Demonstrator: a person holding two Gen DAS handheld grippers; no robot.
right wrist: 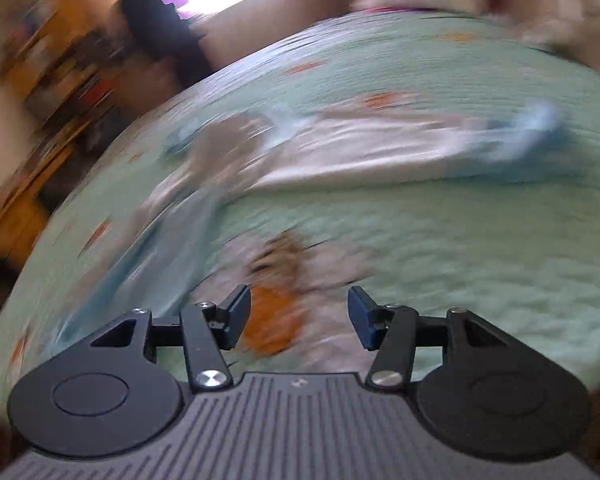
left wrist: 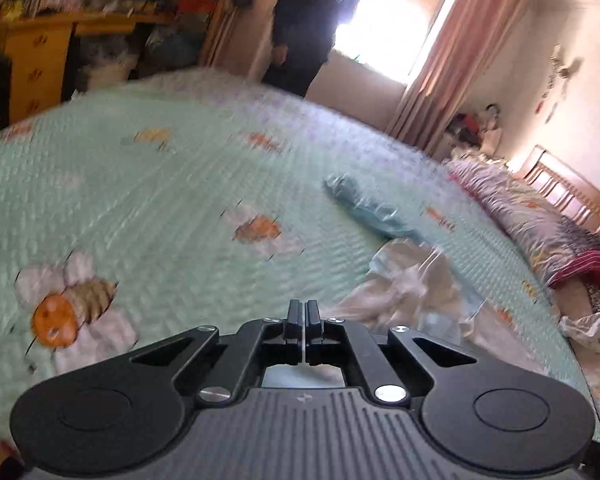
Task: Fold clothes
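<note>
Left gripper [left wrist: 304, 308] pinched together, empty, above the mint-green quilted bedspread [left wrist: 172, 200]; crumpled pale satin garment [left wrist: 412, 284] just right. Right gripper [right wrist: 299, 316] spread wide, holding nothing.

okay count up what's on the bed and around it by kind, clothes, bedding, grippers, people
Hand-held grippers: 2, left hand-held gripper, right hand-held gripper
Garments to fold: 1, pale garment
Bedspreads: 1, green bee-print bedspread
Bedding piles by the headboard: 1, floral bedding
People standing: 1, person
Total: 6
</note>
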